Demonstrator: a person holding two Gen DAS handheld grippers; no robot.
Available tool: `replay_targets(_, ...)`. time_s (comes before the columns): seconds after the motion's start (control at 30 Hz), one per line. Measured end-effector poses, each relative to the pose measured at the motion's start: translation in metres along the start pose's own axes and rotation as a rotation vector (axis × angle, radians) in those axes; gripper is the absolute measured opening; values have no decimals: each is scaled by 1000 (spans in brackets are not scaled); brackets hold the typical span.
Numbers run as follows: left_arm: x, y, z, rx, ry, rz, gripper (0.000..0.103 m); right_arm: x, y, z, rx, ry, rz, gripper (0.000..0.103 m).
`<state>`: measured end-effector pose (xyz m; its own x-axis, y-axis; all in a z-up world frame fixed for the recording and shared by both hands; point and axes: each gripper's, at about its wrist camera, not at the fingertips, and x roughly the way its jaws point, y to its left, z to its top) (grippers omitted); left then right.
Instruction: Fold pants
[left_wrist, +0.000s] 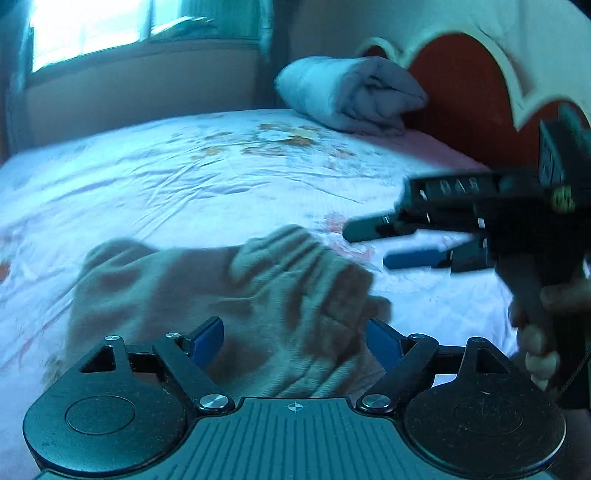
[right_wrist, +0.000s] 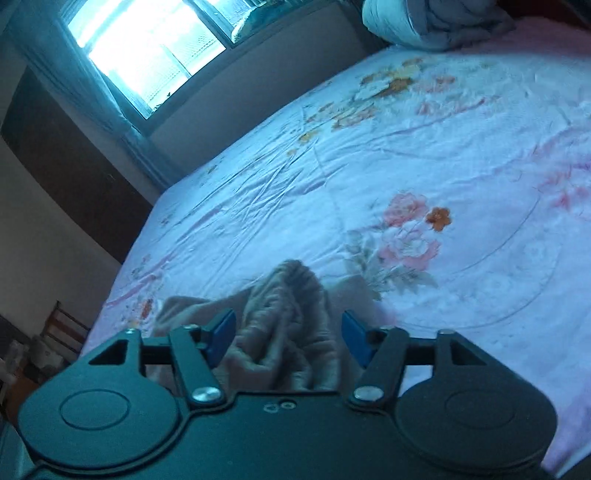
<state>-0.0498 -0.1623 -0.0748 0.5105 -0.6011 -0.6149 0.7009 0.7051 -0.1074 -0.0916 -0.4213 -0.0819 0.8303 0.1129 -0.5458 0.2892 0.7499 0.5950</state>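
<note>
Nearest the left wrist lens, the left claw (left_wrist: 293, 338) is seen with its blue pads (left_wrist: 210, 338) spread apart; crumpled beige pants (left_wrist: 236, 291) lie between and beyond them, and no pad is seen pressing on the cloth. Pants are recorded as bunched in a heap on the bed (left_wrist: 184, 177), near its front edge, on a pale floral sheet (right_wrist: 406, 236). In the same view the right claw (left_wrist: 373, 243) is noted at the right, held side-on above the sheet just beside the heap, its two fingers (left_wrist: 369, 228) parted with nothing between them; the person's hand (left_wrist: 535, 347) is wrapped round its handle. From the right wrist view the right claw's blue pads (right_wrist: 356, 338) are again seen apart, with a ridge of the pants rising in the gap; contact with the pads cannot be confirmed. Blur is noted over the cloth in both views. A rolled grey quilt (left_wrist: 351, 96) is logged at the head of the bed against a red and white headboard (left_wrist: 472, 88). A bright window (right_wrist: 147, 55) is seen beyond the far side.
</note>
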Motion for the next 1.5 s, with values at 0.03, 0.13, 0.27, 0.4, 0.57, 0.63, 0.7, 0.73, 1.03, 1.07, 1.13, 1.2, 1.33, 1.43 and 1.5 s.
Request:
replay_targets(0.03,-5,9,0,-27,-5,14,84,7,0,1,21,38,22,59)
replay_targets(0.13,-14,31,-4,-58,-27,70,84,28,6,0,-16,111,-37,65)
replay_targets(0.27,-19,61,-3,-100,-37,136,84,49,5,-5,14,203,-55,70)
replay_targets(0.4,-5,95,-6,-197,-15,182,84,58,4,-11,28,236,-54,56)
replay_targets(0.57,17,127,-14,-328,19,181,84,44,6,-10,27,227,9,15)
replay_targets(0.63,28,130,-17,-350,26,165,84,35,10,-9,18,203,18,13)
replay_targets(0.7,34,131,-19,-358,35,163,84,24,17,-5,-2,146,13,12)
replay_targets(0.73,37,131,-20,-359,40,155,84,18,22,-3,-23,115,8,12)
replay_targets(1.03,59,126,-29,-363,117,136,84,11,-21,-23,60,89,-77,15)
replay_targets(1.07,60,129,-31,-375,126,138,84,16,-29,-27,84,105,-84,16)
replay_targets(1.13,61,135,-36,-406,137,136,84,18,-39,-31,131,100,-83,22)
replay_targets(1.2,58,140,-38,-432,140,126,84,17,-41,-29,136,96,-82,30)
replay_targets(1.33,54,141,-33,-446,161,130,84,10,-37,-24,77,68,-131,63)
replay_targets(1.43,55,140,-29,-444,187,150,84,19,-44,-25,95,118,-109,64)
replay_targets(1.5,54,139,-27,-441,199,175,84,27,-44,-30,109,153,-92,62)
